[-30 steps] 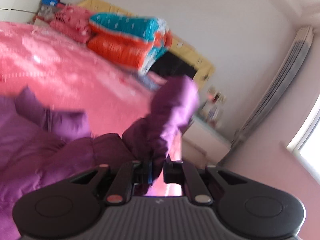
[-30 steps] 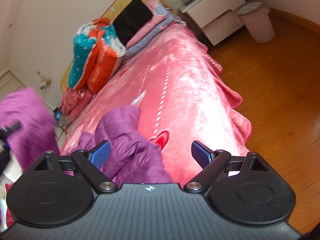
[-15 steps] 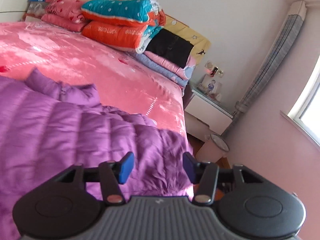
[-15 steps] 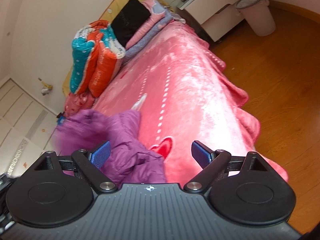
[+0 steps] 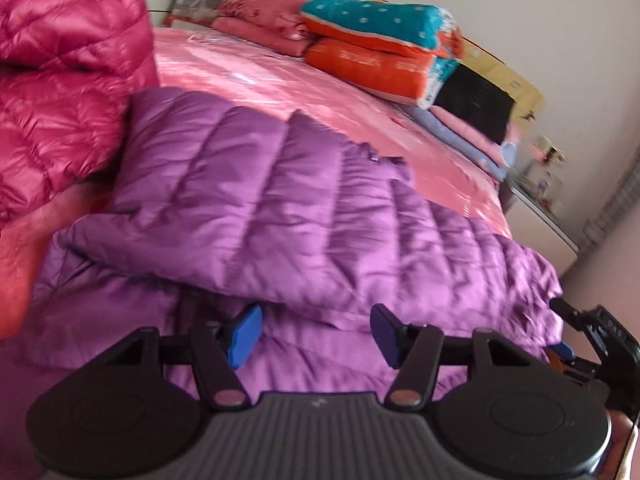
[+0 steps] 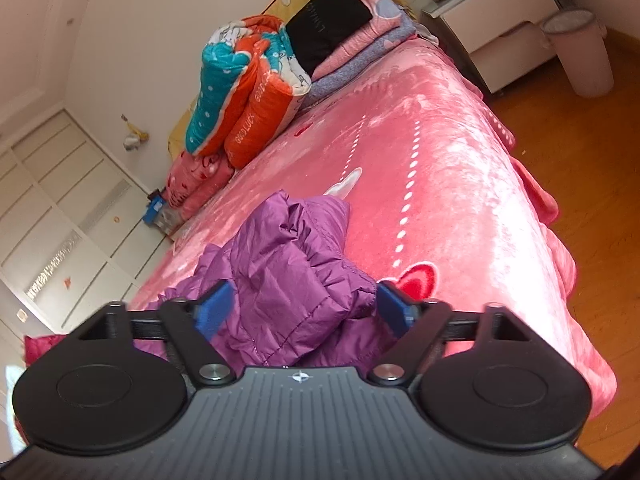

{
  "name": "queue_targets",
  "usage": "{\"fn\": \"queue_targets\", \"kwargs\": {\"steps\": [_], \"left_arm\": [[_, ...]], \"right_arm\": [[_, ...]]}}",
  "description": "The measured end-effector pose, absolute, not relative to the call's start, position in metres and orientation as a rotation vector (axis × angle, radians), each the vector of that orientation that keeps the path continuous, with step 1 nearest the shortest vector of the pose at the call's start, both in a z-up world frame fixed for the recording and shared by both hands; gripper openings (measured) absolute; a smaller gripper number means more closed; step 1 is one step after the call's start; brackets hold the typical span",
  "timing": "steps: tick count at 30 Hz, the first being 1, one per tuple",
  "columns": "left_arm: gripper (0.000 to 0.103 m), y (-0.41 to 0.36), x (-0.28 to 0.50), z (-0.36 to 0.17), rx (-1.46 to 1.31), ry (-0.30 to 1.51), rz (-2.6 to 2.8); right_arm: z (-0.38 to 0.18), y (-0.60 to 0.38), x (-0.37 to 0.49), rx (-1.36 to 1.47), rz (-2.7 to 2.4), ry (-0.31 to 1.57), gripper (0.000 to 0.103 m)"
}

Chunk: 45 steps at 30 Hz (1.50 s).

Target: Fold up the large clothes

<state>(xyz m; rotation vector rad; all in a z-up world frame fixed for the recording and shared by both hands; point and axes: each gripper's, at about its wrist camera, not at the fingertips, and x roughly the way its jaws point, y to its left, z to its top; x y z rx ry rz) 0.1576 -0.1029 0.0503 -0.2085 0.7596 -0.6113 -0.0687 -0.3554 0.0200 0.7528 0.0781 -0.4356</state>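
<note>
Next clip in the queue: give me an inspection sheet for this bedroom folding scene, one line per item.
Surface: pink blanket covering the bed.
Job's things: purple puffer jacket lying on the bed, one part folded over the body; a bunched part sits between the right gripper's fingers.
Clutter: magenta puffer jacket; stacked bedding at the headboard.
Grippers: left gripper open over the jacket; right gripper open and has just been closing, pads not clearly pressing.
Cables: nothing seen.
Surroundings: nightstand, pink bin, wooden floor, wardrobe doors.
</note>
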Motion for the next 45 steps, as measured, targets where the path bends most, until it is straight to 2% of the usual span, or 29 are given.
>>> {"fn": "queue_targets", "kwargs": {"steps": [2,5,12,18,22,26,27,32,36,41,45], "left_arm": [[0.059,-0.102,0.165,0.048,-0.214,0.746,-0.59],[0.059,-0.103,0.176,0.05,-0.24,0.711,-0.577],[0.059,-0.113,0.212,0.052,-0.302,0.643,-0.504],[0.06,-0.107,0.232,0.04,-0.398,0.68,-0.446],[0.06,-0.105,0.216,0.05,-0.341,0.678,-0.47],[0.06,-0.101,0.189,0.073,-0.267,0.624,-0.492],[0.061,-0.103,0.182,0.08,-0.23,0.601,-0.498],[0.066,-0.115,0.165,0.099,-0.075,0.497,-0.525],[0.069,-0.124,0.167,0.095,-0.006,0.542,-0.525],[0.07,-0.127,0.159,0.07,0.138,0.688,-0.501],[0.07,-0.123,0.138,0.072,0.157,0.753,-0.564]], "right_arm": [[0.021,-0.355,-0.059,0.731,-0.429,0.09,0.068],[0.029,-0.348,-0.053,0.636,-0.46,0.087,0.056],[0.049,-0.337,-0.029,0.492,-0.451,0.06,0.055],[0.048,-0.343,0.003,0.392,-0.508,0.098,0.055],[0.039,-0.352,0.008,0.428,-0.528,0.135,0.06],[0.042,-0.353,-0.001,0.454,-0.566,0.119,0.094],[0.045,-0.352,-0.005,0.449,-0.571,0.103,0.097],[0.065,-0.332,-0.02,0.366,-0.571,0.018,0.099],[0.076,-0.305,-0.016,0.25,-0.492,-0.017,0.1],[0.063,-0.289,0.007,0.176,-0.411,0.102,0.1],[0.046,-0.292,0.027,0.207,-0.421,0.212,0.1]]}}
